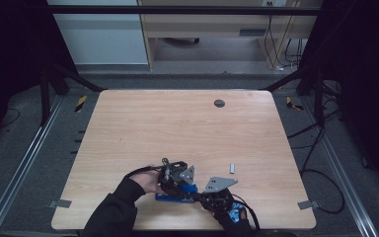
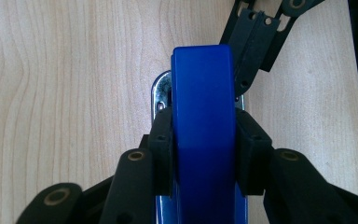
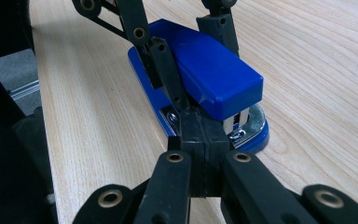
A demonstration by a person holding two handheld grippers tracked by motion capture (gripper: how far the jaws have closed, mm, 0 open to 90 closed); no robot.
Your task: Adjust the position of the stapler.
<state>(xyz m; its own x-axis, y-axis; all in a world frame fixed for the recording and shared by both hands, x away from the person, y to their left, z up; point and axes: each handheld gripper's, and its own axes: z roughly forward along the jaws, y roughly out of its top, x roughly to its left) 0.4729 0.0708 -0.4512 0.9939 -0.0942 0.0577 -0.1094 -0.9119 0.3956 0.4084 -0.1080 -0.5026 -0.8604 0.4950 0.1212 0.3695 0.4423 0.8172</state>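
A blue stapler [image 1: 170,197] lies flat near the table's front edge. My left gripper [image 2: 205,149] comes down over its blue top [image 2: 203,107], and the two pads press on its sides. From the right gripper view those left fingers [image 3: 165,70] straddle the stapler's lid [image 3: 209,70]. My right gripper [image 3: 200,133] is shut, pads together with nothing visible between them. Its tips rest against the stapler's open front end, by the metal base [image 3: 254,119]. In the high view the right gripper [image 1: 205,198] sits just right of the stapler.
A small grey strip [image 1: 232,168] lies on the wood to the right of the grippers. A dark round cap [image 1: 219,103] is set in the table [image 1: 177,123] near its far edge. The front edge runs close below the hands.
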